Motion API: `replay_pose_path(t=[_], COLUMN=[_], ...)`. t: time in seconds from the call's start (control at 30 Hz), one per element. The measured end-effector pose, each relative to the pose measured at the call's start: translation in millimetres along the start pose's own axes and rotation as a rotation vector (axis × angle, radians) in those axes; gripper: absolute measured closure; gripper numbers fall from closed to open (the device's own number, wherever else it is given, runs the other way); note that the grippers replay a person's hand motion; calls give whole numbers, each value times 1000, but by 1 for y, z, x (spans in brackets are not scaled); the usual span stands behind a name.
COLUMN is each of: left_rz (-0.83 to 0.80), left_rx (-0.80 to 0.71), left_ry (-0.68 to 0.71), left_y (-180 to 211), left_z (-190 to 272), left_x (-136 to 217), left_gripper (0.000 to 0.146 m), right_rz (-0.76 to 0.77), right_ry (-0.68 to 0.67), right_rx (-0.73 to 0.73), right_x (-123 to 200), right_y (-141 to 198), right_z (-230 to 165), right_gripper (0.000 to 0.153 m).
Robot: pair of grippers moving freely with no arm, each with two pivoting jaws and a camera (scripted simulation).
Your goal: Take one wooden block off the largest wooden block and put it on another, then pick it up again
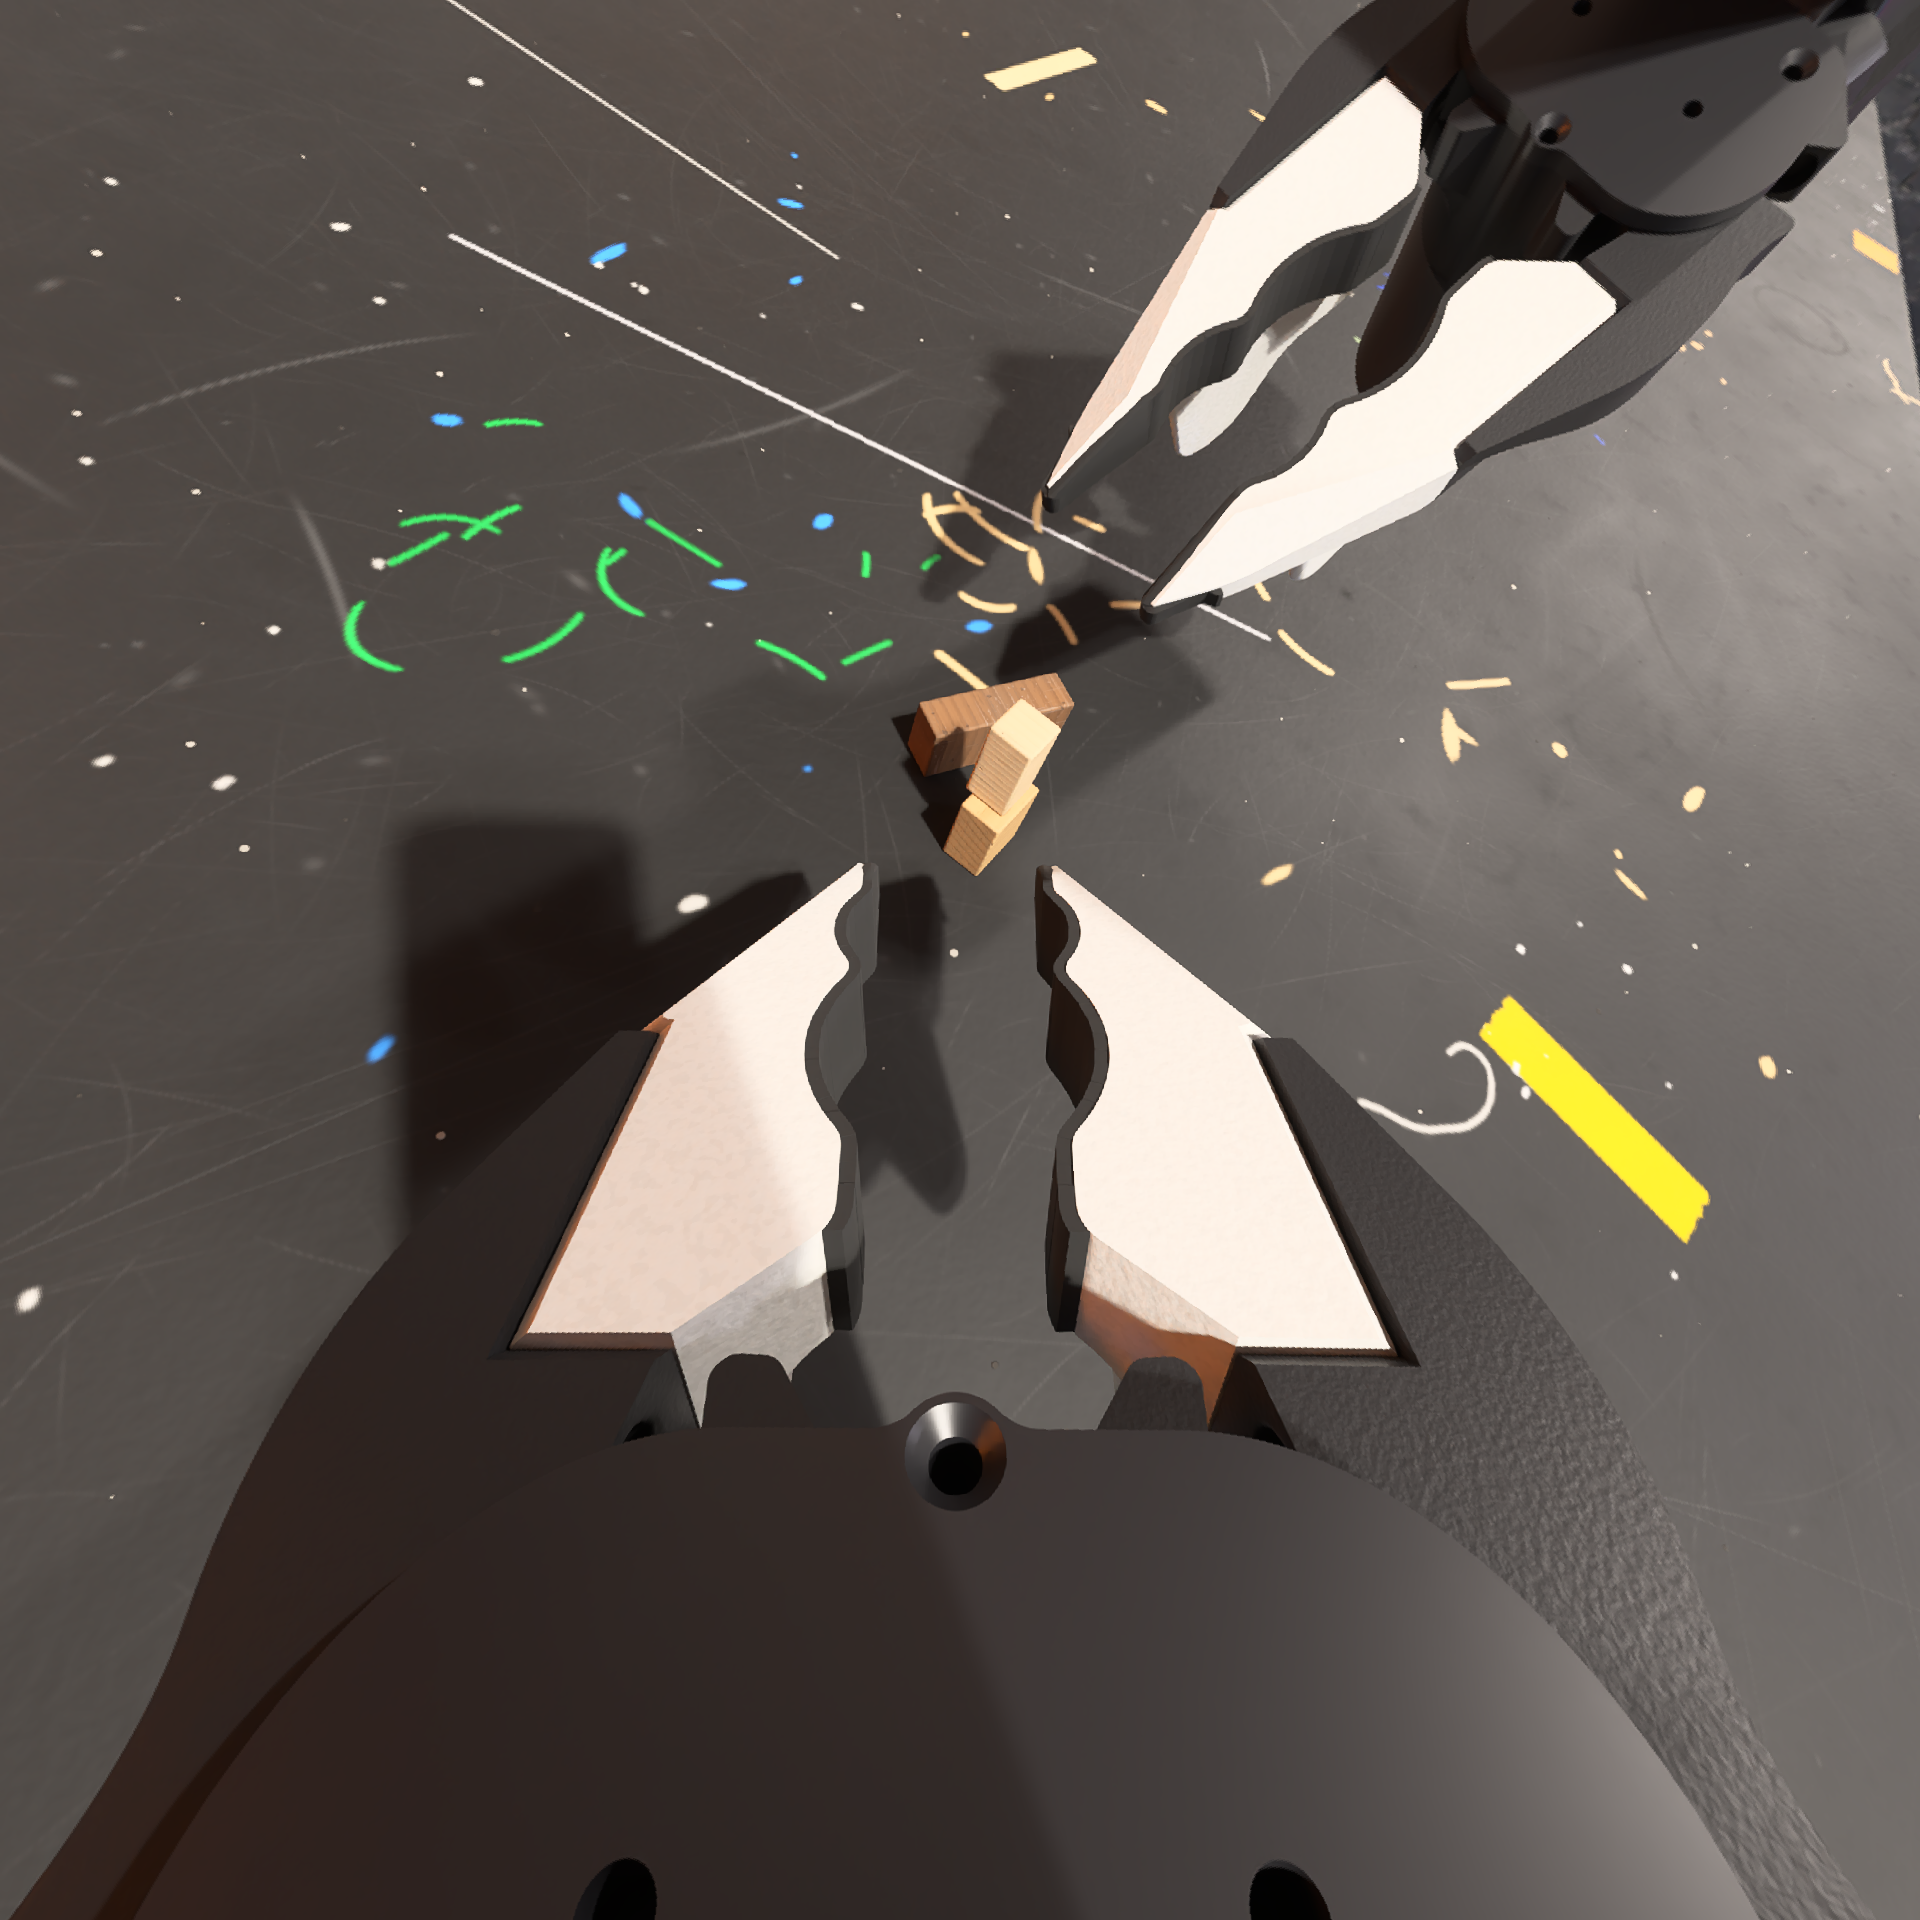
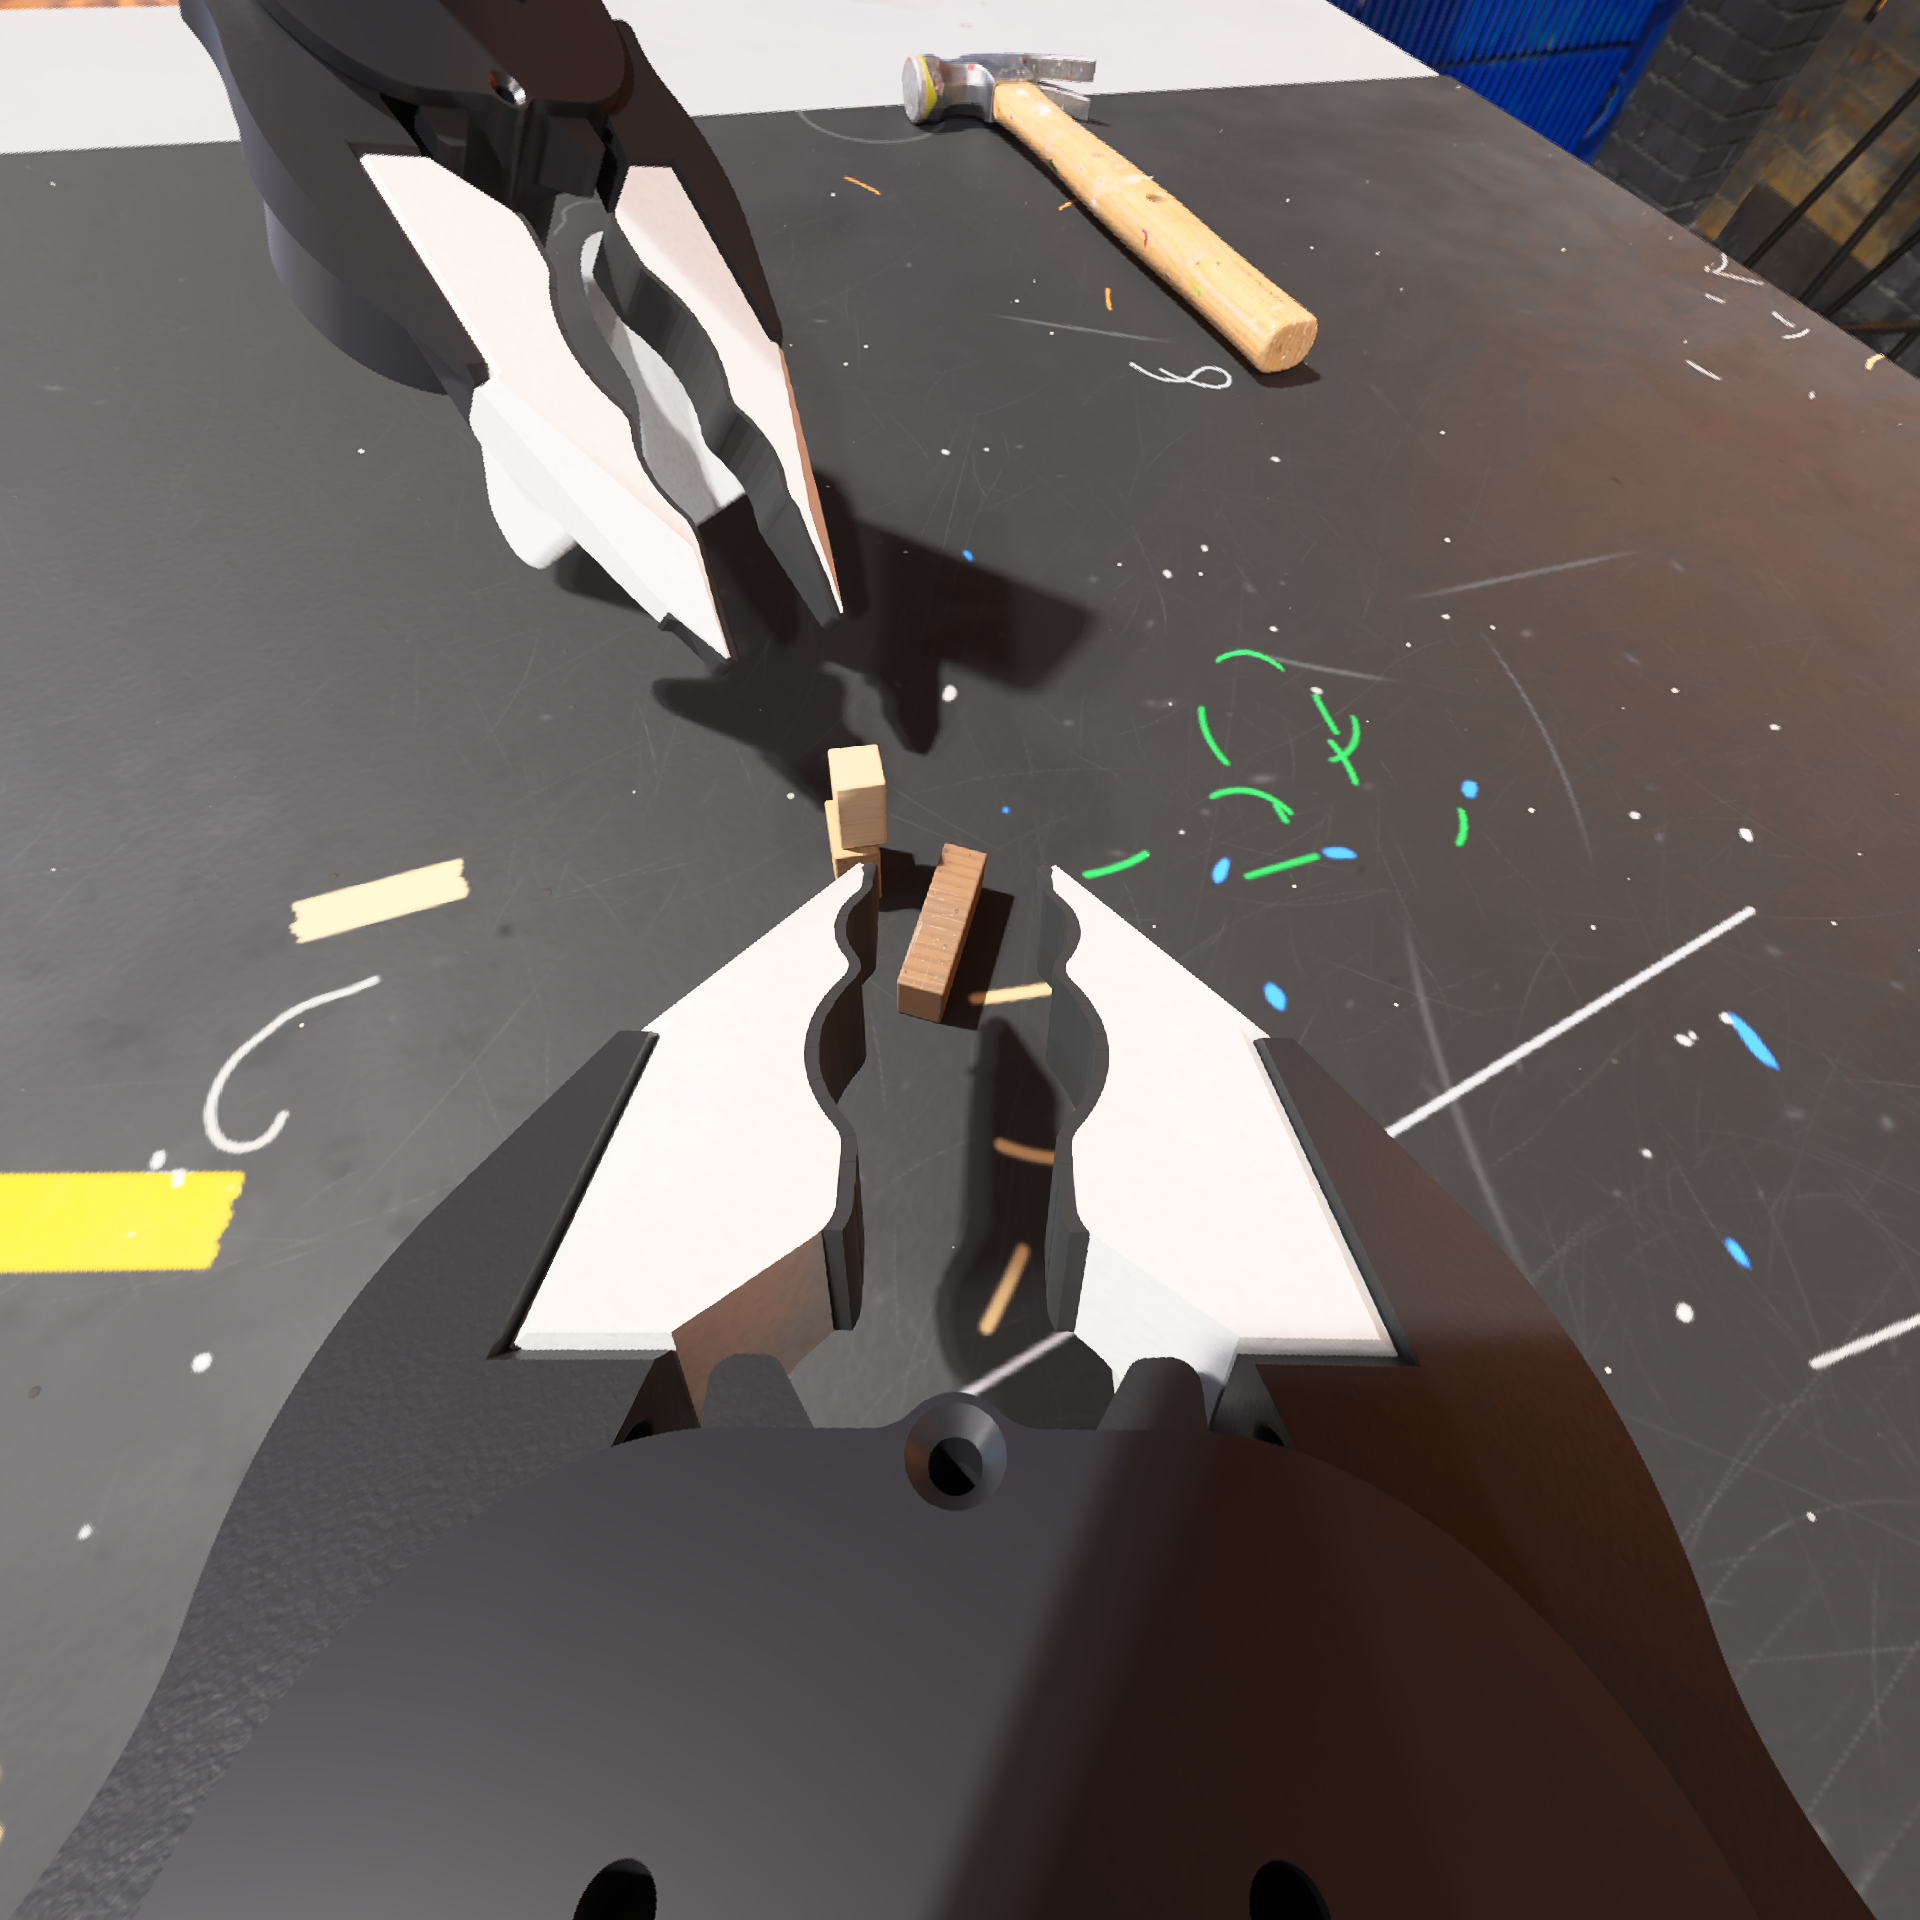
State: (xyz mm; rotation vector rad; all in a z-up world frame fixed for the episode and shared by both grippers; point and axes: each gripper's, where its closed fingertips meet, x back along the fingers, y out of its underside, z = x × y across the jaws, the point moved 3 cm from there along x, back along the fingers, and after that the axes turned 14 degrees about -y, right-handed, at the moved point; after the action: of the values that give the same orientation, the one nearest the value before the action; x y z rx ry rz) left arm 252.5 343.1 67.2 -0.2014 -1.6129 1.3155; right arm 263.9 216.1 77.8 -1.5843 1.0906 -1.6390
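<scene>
A long dark-brown wooden block (image 1: 987, 712) lies flat on the black table; it also shows in the right wrist view (image 2: 940, 935). Beside one end, a small light block (image 1: 1013, 753) sits on top of another light block (image 1: 982, 831). In the right wrist view the upper block (image 2: 857, 795) rests on the lower one (image 2: 850, 860), which is partly hidden by my finger. My left gripper (image 1: 956, 873) is open and empty, just short of the stack. My right gripper (image 2: 956, 873) is open and empty, with the brown block lying between and just beyond its fingertips. Each gripper also shows in the other's view (image 1: 1101, 551) (image 2: 774, 629).
A hammer (image 2: 1101, 177) with a wooden handle lies far across the table. A strip of yellow tape (image 1: 1595, 1117) and a pale tape strip (image 2: 379, 899) are stuck flat on the surface. Chalk and paint marks cover the table top. The table's edge runs along the back (image 2: 1558, 135).
</scene>
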Motion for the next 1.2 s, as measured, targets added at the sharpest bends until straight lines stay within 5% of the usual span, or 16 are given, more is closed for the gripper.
replay_pose_path(t=[0.5,0.73,1.2], left_rz=[-3,-6,-4], left_rx=[-1,-4,-4], left_ry=[0,-3,-2], left_y=[0,1,0], left_z=[0,1,1], left_x=[0,-1,-1], left_gripper=[116,116,116], right_rz=[-9,-10,-15], right_ry=[-3,-4,-5], right_rx=[3,5,5], right_x=[-1,-2,-2], right_y=[1,1,1], right_z=[0,-1,-1], right_gripper=[121,102,101])
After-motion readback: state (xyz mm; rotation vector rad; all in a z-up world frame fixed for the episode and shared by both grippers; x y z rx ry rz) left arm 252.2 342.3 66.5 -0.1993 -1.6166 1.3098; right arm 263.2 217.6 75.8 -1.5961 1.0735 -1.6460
